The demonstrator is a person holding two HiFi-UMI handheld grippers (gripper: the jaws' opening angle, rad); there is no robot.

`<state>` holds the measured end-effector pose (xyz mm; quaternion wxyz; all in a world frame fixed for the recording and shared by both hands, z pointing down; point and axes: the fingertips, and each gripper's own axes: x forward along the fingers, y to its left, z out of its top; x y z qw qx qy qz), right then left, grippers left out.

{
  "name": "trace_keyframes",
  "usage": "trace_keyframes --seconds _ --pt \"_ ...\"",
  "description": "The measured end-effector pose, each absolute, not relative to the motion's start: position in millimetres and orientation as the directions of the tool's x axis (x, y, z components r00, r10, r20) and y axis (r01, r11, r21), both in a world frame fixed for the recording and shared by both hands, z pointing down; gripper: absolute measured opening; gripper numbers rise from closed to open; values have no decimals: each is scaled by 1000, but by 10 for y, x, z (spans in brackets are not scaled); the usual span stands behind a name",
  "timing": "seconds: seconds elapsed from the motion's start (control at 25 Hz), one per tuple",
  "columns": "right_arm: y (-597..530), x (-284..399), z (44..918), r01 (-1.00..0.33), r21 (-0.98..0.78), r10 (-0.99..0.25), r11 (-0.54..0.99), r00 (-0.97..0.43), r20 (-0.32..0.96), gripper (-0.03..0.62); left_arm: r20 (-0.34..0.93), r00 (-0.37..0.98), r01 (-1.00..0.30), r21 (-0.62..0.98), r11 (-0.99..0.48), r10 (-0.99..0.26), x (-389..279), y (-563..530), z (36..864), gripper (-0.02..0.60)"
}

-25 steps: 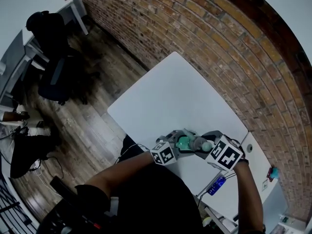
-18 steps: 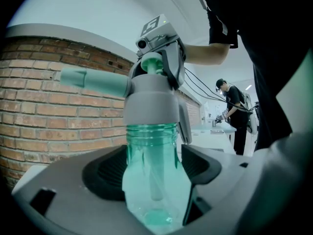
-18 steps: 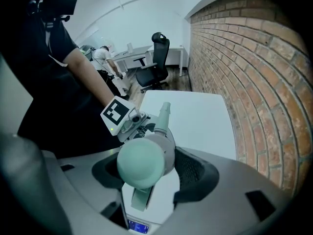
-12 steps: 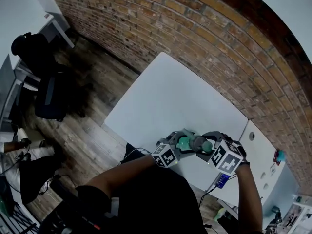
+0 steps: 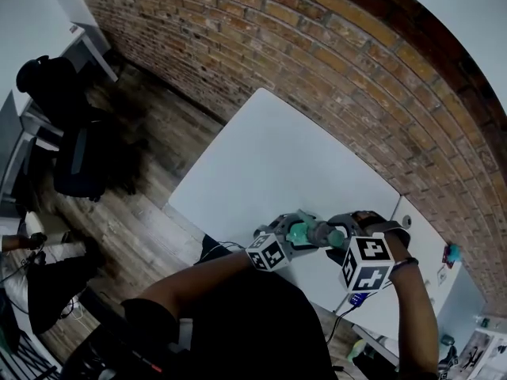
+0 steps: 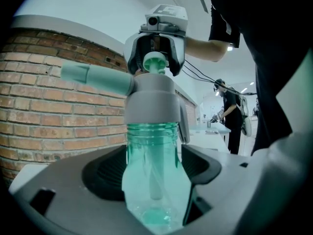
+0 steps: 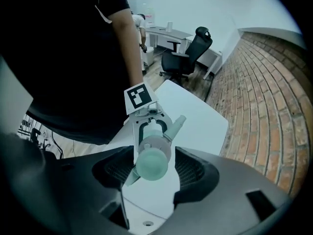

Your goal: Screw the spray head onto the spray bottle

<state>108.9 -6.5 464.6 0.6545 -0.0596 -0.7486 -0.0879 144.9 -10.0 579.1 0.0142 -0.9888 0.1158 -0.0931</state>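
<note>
A clear green spray bottle (image 5: 298,232) is held in the air over the near edge of the white table (image 5: 277,157). My left gripper (image 5: 290,233) is shut on the bottle's body (image 6: 151,165). The grey spray head (image 6: 149,94), with a green nozzle (image 6: 93,76) to the left, sits on the bottle's neck. My right gripper (image 5: 336,236) faces the left one and its jaws close round the top of the spray head (image 7: 152,158). From the right gripper view, the left gripper (image 7: 151,124) shows behind the head.
A brick wall (image 5: 317,62) runs behind the table. A black office chair (image 5: 75,157) stands on the wood floor at left. A second white surface (image 5: 412,264) lies at right with a small blue object (image 5: 356,298) at its near edge. Another person (image 6: 232,114) stands far off.
The right gripper's marker cube has turned about the bottle's axis and dropped slightly, with the wrist rolled. The left gripper and the bottle have stayed in place.
</note>
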Motion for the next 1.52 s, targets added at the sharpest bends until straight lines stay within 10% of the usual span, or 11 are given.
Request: trace_keyframes --seconds 1.0,1.52 --pt "-43 1097 4993 274 -36 48 961 -38 998 261 198 959 -195 -47 -980 -201 1458 -90 5786 337" --pt "-110 1036 4945 -65 -90 74 994 -216 974 262 184 962 -199 -43 -979 -203 1427 -85 5778 337"
